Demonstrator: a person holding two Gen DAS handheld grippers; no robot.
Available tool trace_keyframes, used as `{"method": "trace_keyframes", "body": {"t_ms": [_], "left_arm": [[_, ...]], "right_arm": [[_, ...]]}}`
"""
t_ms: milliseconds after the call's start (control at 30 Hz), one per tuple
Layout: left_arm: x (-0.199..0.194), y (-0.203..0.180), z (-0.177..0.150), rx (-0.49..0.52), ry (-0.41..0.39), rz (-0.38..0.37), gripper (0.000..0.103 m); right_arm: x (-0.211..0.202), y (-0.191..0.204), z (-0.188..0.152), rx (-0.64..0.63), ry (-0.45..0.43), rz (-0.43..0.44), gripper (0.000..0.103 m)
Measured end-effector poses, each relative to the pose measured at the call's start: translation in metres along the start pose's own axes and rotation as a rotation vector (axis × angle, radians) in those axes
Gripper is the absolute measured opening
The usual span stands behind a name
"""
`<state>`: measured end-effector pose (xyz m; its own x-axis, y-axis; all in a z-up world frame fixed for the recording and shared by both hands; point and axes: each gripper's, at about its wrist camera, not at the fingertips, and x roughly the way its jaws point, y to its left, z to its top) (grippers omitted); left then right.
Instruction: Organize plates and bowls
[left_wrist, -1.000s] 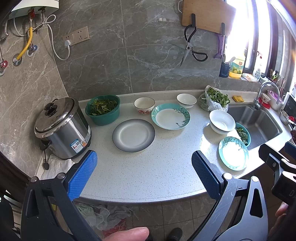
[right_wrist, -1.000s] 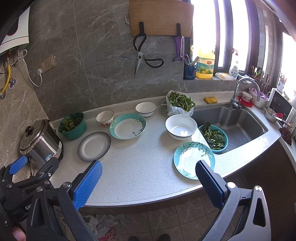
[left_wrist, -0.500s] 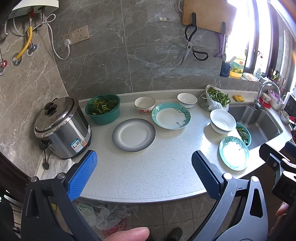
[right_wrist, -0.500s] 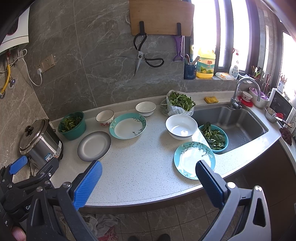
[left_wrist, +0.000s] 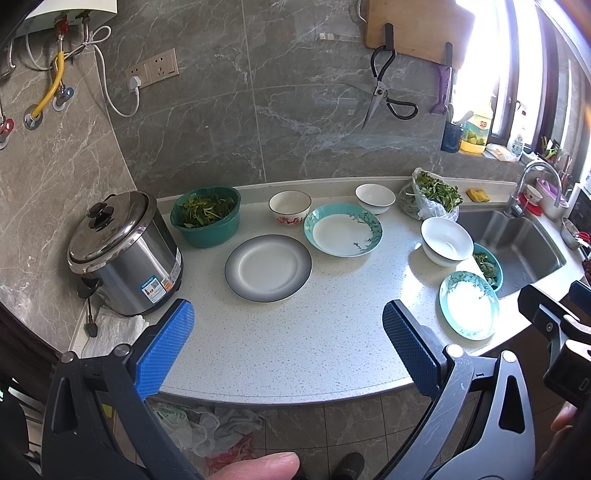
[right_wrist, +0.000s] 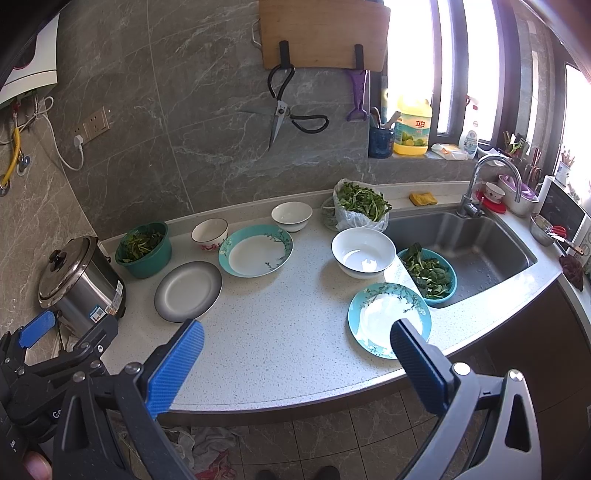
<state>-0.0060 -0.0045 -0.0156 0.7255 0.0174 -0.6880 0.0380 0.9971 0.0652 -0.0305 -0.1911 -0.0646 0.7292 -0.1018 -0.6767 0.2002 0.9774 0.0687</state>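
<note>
Three plates and three bowls sit spread on the counter (right_wrist: 280, 332); nothing is stacked yet. Your left gripper (left_wrist: 284, 332) and right gripper (right_wrist: 295, 354) both gape empty at the counter's front edge. Start with the near teal plate (right_wrist: 388, 317): come in low and pinch its rim.

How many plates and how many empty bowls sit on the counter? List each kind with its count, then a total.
Plates: 3 (grey plate, teal plate, teal plate near the sink)
Empty bowls: 3 (flowered bowl, small white bowl, large white bowl)
Total: 6
</note>
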Motion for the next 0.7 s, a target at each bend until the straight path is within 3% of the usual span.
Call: {"method": "trace_keyframes", "body": {"t_ms": [700], "left_arm": [[0.0022,0.0042,-0.0039,-0.001,0.005,0.002,0.103]], "right_arm": [[0.0006,0.0000,0.0024,-0.001,0.003,0.000,0.103]]}}
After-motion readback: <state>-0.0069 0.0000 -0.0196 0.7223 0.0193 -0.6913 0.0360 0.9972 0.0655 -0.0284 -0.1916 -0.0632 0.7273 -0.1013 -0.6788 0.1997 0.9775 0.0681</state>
